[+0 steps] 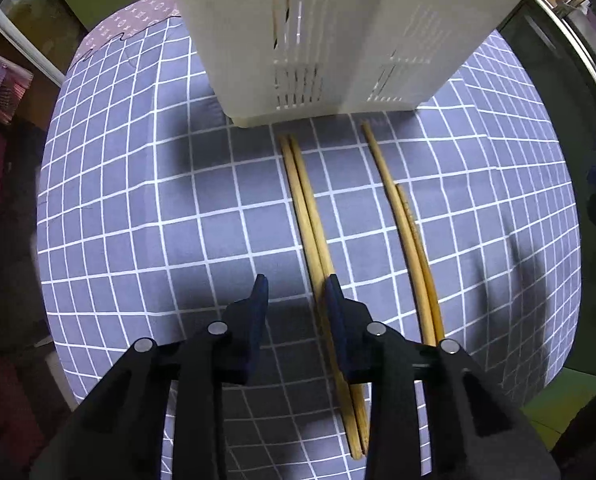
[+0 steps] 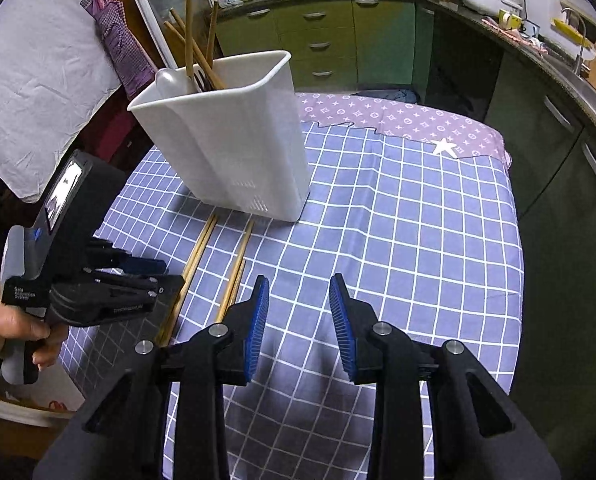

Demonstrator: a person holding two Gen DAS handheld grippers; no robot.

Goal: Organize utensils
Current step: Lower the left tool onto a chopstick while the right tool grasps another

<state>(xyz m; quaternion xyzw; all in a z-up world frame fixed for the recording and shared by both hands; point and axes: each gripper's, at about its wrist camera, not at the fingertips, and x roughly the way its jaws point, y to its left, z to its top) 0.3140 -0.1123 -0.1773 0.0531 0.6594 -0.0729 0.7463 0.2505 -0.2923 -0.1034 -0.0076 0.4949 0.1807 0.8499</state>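
Two pairs of wooden chopsticks lie on the checked tablecloth in front of a white slotted utensil holder (image 1: pixel 338 36). The left pair (image 1: pixel 312 224) runs under my left gripper's right finger; the right pair (image 1: pixel 408 232) lies beside it. My left gripper (image 1: pixel 296 286) is open and empty, just above the left pair. My right gripper (image 2: pixel 298 286) is open and empty over bare cloth, to the right of the chopsticks (image 2: pixel 234 272). The holder (image 2: pixel 234 136) has several chopsticks and a spoon standing in it. The left gripper (image 2: pixel 98 280) shows in the right wrist view, over the left pair (image 2: pixel 194 260).
The table (image 2: pixel 418 220) is covered with a blue checked cloth and a purple patterned cloth at the far end. Green kitchen cabinets and a counter with pots stand behind and to the right. A white cloth hangs at the left.
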